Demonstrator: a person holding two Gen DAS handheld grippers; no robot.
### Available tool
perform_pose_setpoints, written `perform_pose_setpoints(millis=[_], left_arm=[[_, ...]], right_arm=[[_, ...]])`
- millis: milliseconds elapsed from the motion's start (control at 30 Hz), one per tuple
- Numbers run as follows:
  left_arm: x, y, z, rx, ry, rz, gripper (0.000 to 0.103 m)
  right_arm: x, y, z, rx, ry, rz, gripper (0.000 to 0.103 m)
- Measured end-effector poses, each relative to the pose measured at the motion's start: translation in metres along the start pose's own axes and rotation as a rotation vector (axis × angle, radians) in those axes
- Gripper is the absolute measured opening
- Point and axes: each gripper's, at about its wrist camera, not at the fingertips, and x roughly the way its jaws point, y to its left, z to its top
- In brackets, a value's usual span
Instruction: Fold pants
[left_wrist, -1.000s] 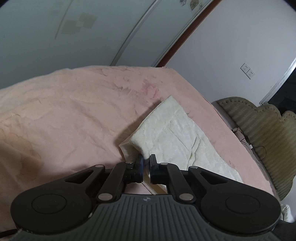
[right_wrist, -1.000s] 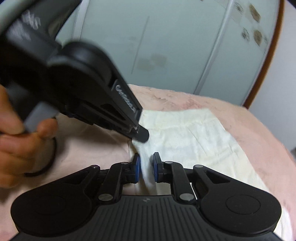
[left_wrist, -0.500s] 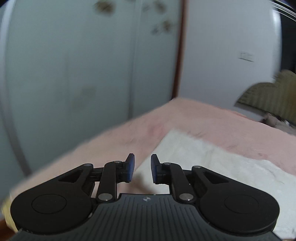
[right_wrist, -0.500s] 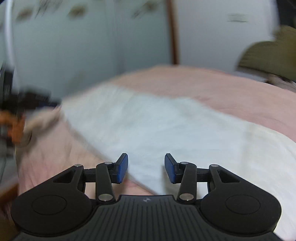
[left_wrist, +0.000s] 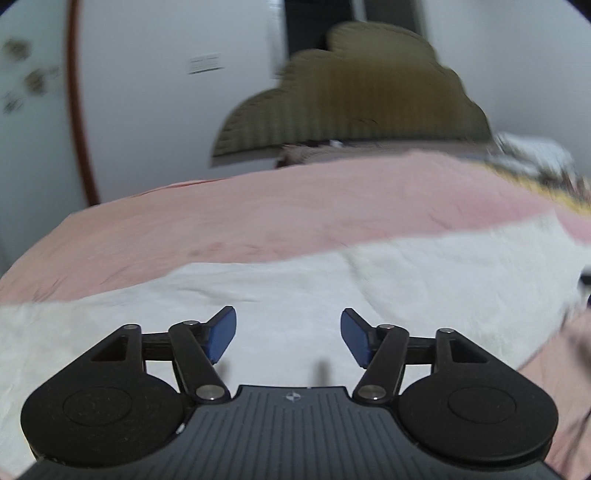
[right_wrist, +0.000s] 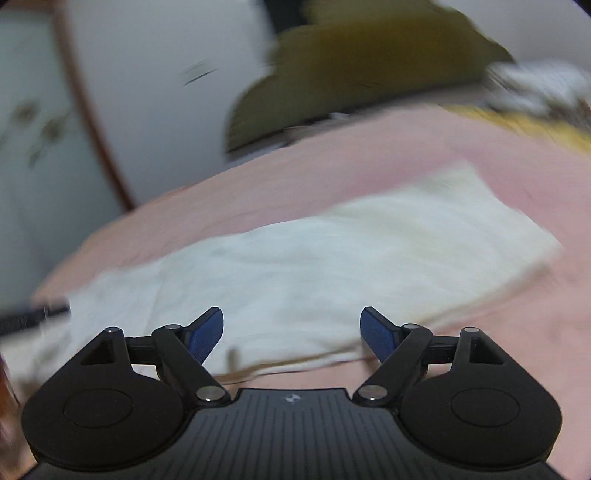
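Observation:
The cream-white pants (left_wrist: 303, 295) lie flat as a long folded strip across the pink bed cover (left_wrist: 258, 221). They also show in the right wrist view (right_wrist: 332, 258), blurred. My left gripper (left_wrist: 288, 336) is open and empty just above the middle of the strip. My right gripper (right_wrist: 291, 332) is open and empty over the near edge of the strip. Neither gripper touches the cloth as far as I can tell.
An olive scalloped headboard (left_wrist: 354, 92) stands behind the bed. White walls and a brown-trimmed wardrobe door (left_wrist: 77, 110) are at the left. A yellow and grey bundle of cloth (left_wrist: 535, 162) lies at the far right of the bed.
Both grippers have let go of the pants end and opened wide. Both have swung round to the right and now face the headboard across the strip.

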Motion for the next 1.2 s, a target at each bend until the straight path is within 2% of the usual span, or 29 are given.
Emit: perform_pose_setpoints(millis=[100, 233, 400, 567, 633, 700, 733, 767, 833, 933, 1000, 1067, 1200], left_arm=[[0.018, -0.011, -0.017, 0.068, 0.066, -0.013, 0.070], [0.022, -0.002, -0.029, 0.040, 0.073, -0.008, 0.078], [0.036, 0.011, -0.029, -0.046, 0.115, -0.010, 0.094], [0.036, 0.012, -0.026, -0.069, 0.130, -0.009, 0.099], [0.037, 0.013, -0.026, -0.074, 0.134, -0.009, 0.100], [0.038, 0.014, -0.025, -0.083, 0.137, -0.014, 0.101], [0.038, 0.014, -0.026, -0.088, 0.137, -0.016, 0.101], [0.037, 0.015, -0.026, -0.091, 0.136, -0.018, 0.101], [0.036, 0.016, -0.024, -0.096, 0.129, -0.023, 0.097], [0.033, 0.021, -0.022, -0.123, 0.108, -0.032, 0.086], [0.031, 0.032, -0.018, -0.199, 0.097, -0.068, 0.085], [0.031, 0.050, -0.014, -0.329, 0.094, -0.145, 0.085], [0.044, 0.083, -0.005, -0.632, 0.126, -0.372, 0.087]], right_arm=[[0.001, -0.038, -0.005, 0.217, 0.030, 0.100, 0.081], [0.005, -0.052, 0.003, 0.254, 0.002, 0.147, 0.081], [0.018, -0.070, 0.020, 0.271, -0.162, 0.077, 0.080], [0.050, -0.090, 0.051, 0.290, -0.208, -0.003, 0.080], [0.061, -0.097, 0.060, 0.316, -0.230, -0.009, 0.080], [0.068, -0.105, 0.064, 0.341, -0.242, -0.051, 0.058], [0.072, -0.111, 0.064, 0.365, -0.229, -0.064, 0.024], [0.077, -0.121, 0.063, 0.414, -0.210, -0.038, 0.008], [0.073, -0.132, 0.059, 0.482, -0.220, 0.021, 0.008], [0.069, -0.120, 0.062, 0.411, -0.236, -0.009, 0.008], [0.061, -0.101, 0.066, 0.341, -0.264, -0.025, 0.008], [0.055, -0.072, 0.073, 0.216, -0.287, -0.041, 0.008], [0.049, 0.033, 0.073, -0.214, -0.307, -0.053, 0.008]])
